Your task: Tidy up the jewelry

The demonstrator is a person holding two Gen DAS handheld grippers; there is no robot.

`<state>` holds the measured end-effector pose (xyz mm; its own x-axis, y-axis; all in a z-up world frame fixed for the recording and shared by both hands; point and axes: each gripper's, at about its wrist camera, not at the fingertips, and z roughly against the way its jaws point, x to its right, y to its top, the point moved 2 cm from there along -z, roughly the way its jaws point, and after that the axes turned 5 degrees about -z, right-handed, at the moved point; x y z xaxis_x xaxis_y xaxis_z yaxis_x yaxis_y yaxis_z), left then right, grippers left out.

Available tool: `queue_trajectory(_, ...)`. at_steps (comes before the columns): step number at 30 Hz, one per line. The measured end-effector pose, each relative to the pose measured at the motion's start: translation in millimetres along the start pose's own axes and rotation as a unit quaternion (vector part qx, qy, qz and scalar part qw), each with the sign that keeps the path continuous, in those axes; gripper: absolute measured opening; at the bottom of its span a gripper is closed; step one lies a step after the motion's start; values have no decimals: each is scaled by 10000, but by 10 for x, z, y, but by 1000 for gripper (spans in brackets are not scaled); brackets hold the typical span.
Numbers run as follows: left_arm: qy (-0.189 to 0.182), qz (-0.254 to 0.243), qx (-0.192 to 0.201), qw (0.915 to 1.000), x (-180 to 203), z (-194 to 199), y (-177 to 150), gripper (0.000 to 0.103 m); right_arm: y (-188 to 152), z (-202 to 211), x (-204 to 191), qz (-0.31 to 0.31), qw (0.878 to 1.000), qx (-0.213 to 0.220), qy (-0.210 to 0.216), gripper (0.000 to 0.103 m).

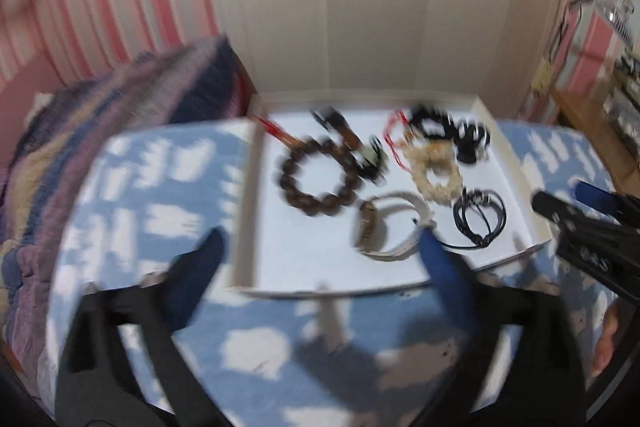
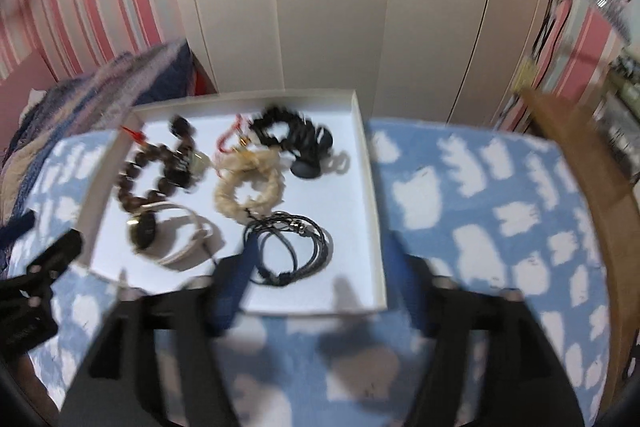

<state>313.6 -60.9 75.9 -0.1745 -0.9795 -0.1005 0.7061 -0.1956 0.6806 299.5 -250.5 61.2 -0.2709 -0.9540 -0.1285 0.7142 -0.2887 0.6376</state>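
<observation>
A white shallow tray [image 1: 256,187] [image 2: 370,195] lies on a blue and white cloth and holds jewelry: a brown bead bracelet [image 1: 316,179] [image 2: 136,175], a cream bracelet [image 1: 436,171] [image 2: 248,193], a white-strap watch [image 1: 392,227] [image 2: 168,235], black cord loops [image 1: 480,219] [image 2: 296,247] and black pieces at the back [image 1: 448,131] [image 2: 296,135]. My left gripper [image 1: 320,251] is open and empty above the tray's near edge. My right gripper [image 2: 324,251] is open and empty, its left finger over the cord loops. Both views are blurred.
A folded striped blanket [image 1: 120,131] [image 2: 100,87] lies left of the tray. White wardrobe doors [image 1: 360,7] [image 2: 340,7] with hanging ornaments stand behind. A wooden edge [image 2: 592,155] runs at the right. The right gripper [image 1: 592,239] shows in the left wrist view.
</observation>
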Motion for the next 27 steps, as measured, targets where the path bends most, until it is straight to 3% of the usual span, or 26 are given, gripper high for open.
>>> queue_trajectory(1, 52, 29, 144, 9999, -43, 140, -46, 100, -43, 137, -8, 2, 9999, 150, 32, 89)
queue_trajectory(5, -90, 79, 312, 9994, -99, 634, -357, 100, -377, 689, -58, 28, 9983, 540, 196, 96)
queue_trajectory(12, 100, 39, 611, 9981, 10, 1308, -1098, 100, -1131, 1399, -93, -41, 9946, 984, 321, 97)
queue_trajectory(19, 119, 85, 1131, 9935, 67, 1559, -1416, 100, -1473, 1503, -21, -73, 9937, 1097, 214, 97)
queue_trajectory(27, -104, 314, 946, 9950, -25, 1432, -1474, 100, -1563, 1375, -25, 2, 9933, 1153, 114, 97)
